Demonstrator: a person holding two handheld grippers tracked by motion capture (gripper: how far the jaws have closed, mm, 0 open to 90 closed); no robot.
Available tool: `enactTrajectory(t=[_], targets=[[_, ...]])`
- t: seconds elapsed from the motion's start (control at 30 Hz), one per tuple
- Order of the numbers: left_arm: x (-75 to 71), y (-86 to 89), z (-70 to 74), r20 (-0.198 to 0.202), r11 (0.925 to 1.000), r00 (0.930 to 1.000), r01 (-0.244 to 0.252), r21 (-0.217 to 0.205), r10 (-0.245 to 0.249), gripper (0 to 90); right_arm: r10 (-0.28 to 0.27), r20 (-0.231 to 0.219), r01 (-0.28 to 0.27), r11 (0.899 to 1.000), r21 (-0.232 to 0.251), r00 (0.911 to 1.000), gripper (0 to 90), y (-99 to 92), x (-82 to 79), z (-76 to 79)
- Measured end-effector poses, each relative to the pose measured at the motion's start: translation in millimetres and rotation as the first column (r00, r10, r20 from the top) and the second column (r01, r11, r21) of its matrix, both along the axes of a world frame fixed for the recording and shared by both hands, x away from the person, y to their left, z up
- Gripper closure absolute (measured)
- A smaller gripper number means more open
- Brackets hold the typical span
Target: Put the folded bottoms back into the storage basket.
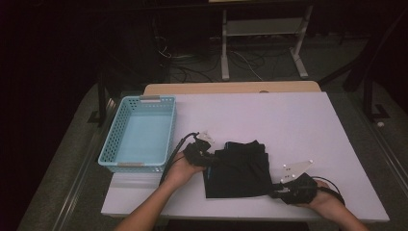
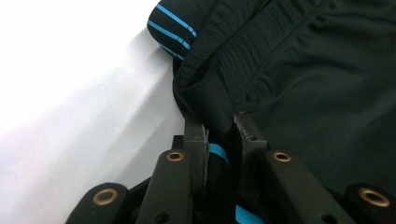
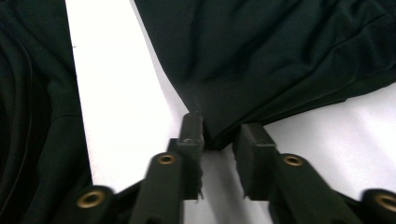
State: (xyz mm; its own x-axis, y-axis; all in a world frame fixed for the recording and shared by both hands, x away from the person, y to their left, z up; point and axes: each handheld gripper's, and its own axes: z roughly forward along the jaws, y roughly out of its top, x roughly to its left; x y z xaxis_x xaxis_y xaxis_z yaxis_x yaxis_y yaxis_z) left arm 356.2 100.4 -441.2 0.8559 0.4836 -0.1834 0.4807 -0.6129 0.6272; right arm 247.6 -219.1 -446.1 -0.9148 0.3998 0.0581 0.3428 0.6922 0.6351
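Observation:
A black garment (image 1: 238, 168) with thin blue stripes lies folded on the white table (image 1: 288, 120), near its front edge. My left gripper (image 1: 208, 161) is at the garment's left edge. In the left gripper view the left gripper (image 2: 219, 123) is shut on a fold of the black garment (image 2: 303, 70), with a blue stripe showing between the jaws. My right gripper (image 1: 276, 188) is at the garment's front right corner. In the right gripper view the right gripper (image 3: 219, 128) has its jaws drawn close on that corner of the garment (image 3: 261, 56), which fills the gap between the pads.
A light blue perforated basket (image 1: 110, 139) stands on the table at the left, beside my left hand. Bare white tabletop stretches behind and to the right of the garment. Beyond the table are a dark floor, cables and a metal stand (image 1: 262, 43).

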Motion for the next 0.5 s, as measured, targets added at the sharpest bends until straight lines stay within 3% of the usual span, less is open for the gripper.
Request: enactTrajectory(t=[0.3, 0.5], targets=[[-0.4, -0.4, -0.2, 0.003, 1.0, 1.0, -0.001, 0.003, 0.001, 78.3, -0.006, -0.017, 0.007, 1.0, 0.017, 0.9998, 80.7, 1.5, 3.0, 3.0], [-0.3, -0.4, -0.2, 0.002, 1.0, 1.0, -0.001, 0.005, 0.001, 78.3, -0.01, -0.012, 0.011, 0.998, 0.069, 0.9999, 81.7, -0.2, 5.0, 9.3]])
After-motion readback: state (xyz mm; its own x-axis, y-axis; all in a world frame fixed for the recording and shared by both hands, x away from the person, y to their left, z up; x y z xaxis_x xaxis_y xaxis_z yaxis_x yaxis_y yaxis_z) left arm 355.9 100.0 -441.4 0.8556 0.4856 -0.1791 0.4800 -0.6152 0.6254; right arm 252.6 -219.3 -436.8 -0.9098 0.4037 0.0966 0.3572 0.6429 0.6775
